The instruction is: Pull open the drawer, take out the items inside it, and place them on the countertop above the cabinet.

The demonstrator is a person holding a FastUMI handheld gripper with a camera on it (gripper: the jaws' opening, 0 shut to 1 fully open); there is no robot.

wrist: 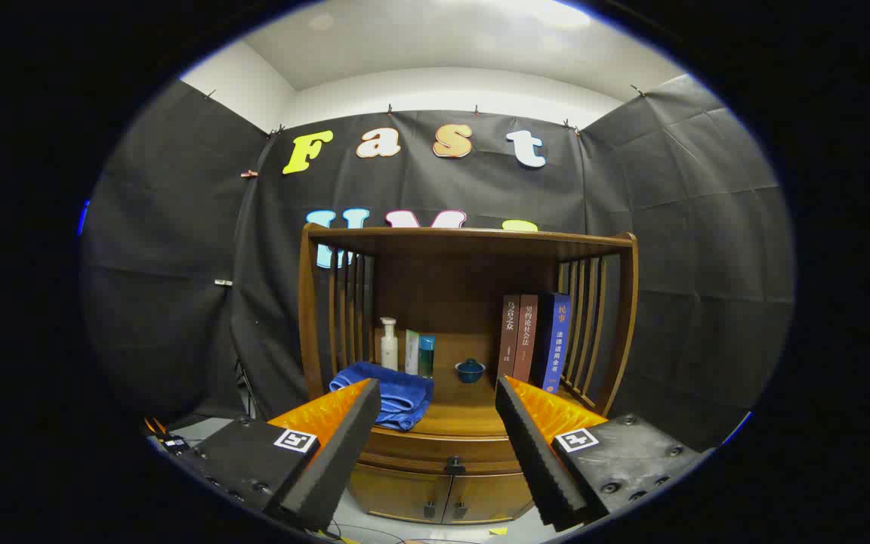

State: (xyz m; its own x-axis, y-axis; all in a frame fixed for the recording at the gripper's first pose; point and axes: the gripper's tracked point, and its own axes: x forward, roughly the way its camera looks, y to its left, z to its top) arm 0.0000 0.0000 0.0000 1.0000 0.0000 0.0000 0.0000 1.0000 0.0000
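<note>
The drawer (442, 447) sits closed in the front of the wooden cabinet (468, 302), directly below the worktop (465, 414) and beyond the tongs (438, 393). Its front is a long, curved wooden band running left to right, with a small dark knob (452, 463) at its middle. The knob lies ahead of the gap between the fingers. The tongs are spread wide, holding nothing. Below the drawer are two cabinet doors (441, 495). On the worktop lie a folded blue towel (393, 393), soft and ribbed, three upright bottles (405, 347), a small dark lidded bowl (470, 370), and three upright books (535, 338) leaning against the slatted right side.
</note>
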